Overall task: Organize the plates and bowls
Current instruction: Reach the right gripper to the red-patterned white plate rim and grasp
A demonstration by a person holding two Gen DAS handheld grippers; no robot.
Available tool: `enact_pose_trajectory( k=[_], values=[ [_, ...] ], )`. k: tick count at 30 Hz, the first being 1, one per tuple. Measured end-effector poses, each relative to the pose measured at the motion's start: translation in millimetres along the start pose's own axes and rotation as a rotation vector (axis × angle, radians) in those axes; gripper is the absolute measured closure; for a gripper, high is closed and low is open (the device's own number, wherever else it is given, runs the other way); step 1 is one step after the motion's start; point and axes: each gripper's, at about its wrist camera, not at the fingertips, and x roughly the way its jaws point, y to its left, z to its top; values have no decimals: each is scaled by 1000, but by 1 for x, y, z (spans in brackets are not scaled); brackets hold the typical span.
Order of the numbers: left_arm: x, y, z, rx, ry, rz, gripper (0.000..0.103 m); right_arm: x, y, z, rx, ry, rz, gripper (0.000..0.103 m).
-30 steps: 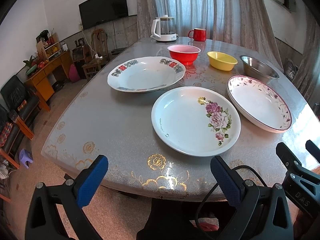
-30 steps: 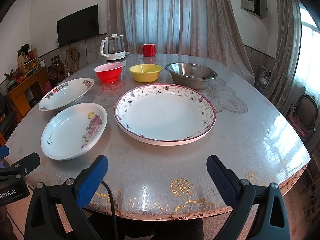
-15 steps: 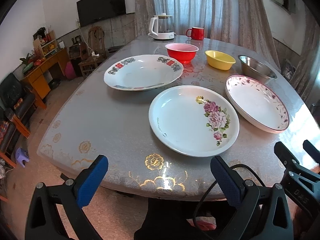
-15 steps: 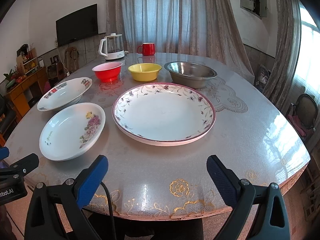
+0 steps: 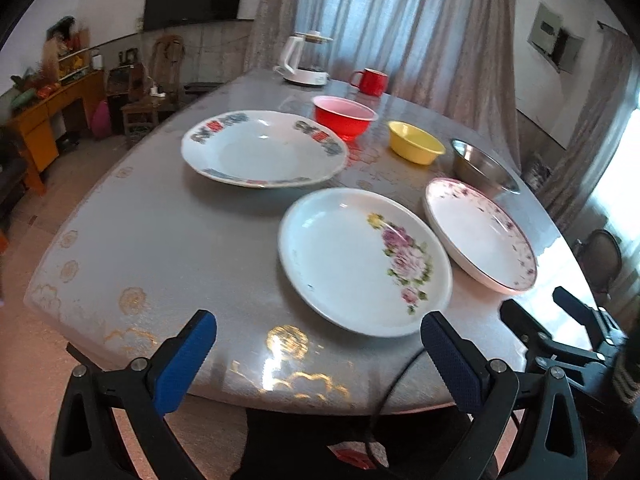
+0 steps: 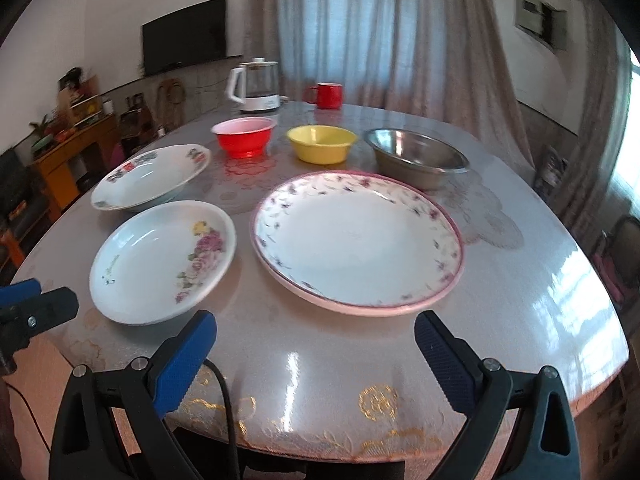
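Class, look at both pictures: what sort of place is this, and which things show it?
Probably a home's living and dining room: a wall-mounted television, curtains over the window, and a dining table set with plates, bowls and a kettle.

We see grey tabletop (image 6: 520, 280) with gold flowers | on it: three plates (image 6: 356, 240), red bowl (image 6: 245, 136), yellow bowl (image 6: 322, 143), steel bowl (image 6: 416, 156), kettle (image 6: 256, 86), red mug (image 6: 329, 95)
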Motion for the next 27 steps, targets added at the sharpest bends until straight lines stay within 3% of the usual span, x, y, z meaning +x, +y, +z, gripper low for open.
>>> enact_pose_trajectory(
  k=[5, 9, 13, 15, 18, 20, 23, 27],
  values=[
    [11, 19, 7, 1, 49, 8, 0, -3, 6, 7, -36, -52, 3, 1],
    [15, 46, 17, -87, 56, -35, 0, -1, 7, 16, -85, -94, 43, 0],
    [17, 81, 30, -228, 35, -202, 0, 7, 6, 28, -92, -88, 41, 0],
    [19, 95, 36, -272, 31, -244, 0, 11, 6, 34, -92, -81, 46, 0],
    [17, 102, 47, -242, 6, -180, 0, 18, 12, 44, -126, -63, 30, 0],
    [13, 107, 54, -223, -52, -153, 0, 22, 15, 50, -146, -53, 13, 1],
    [12, 118, 67, -227, -127, -152, 0, 32, 18, 60, -155, -19, 12, 2],
    [28, 136, 87, -269, -123, -184, 0, 45, 17, 76, -120, 18, 70, 4]
  ],
)
